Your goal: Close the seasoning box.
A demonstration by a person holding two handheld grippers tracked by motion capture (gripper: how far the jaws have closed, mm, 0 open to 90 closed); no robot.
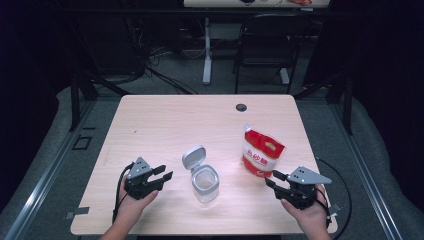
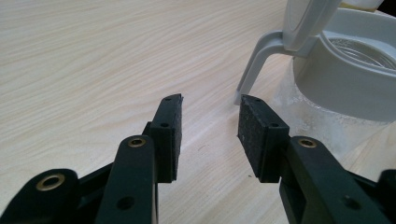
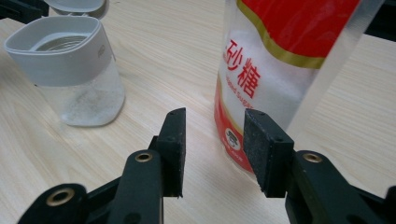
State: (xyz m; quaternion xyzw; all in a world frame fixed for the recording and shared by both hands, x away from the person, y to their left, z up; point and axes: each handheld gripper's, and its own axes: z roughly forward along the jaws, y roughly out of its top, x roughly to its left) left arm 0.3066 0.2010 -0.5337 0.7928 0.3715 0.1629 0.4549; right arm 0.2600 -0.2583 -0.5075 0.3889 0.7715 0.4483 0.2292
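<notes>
While its grey lid gapes, clear jar (image 1: 205, 182) beside red-white sugar pouch (image 1: 261, 151).

Pale wooden worktop (image 1: 165, 120), light grain pattern. Clear plastic jar (image 1: 205, 183), grey collar, grey flip lid (image 1: 193, 157). Red-and-white sugar pouch (image 1: 261, 152), gold stripe, red characters. Black gripper fingers (image 2: 166, 135), brass rivets.

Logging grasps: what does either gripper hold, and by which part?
Nothing. The left gripper and the right gripper are open, clear of the jar and the bag.
</notes>
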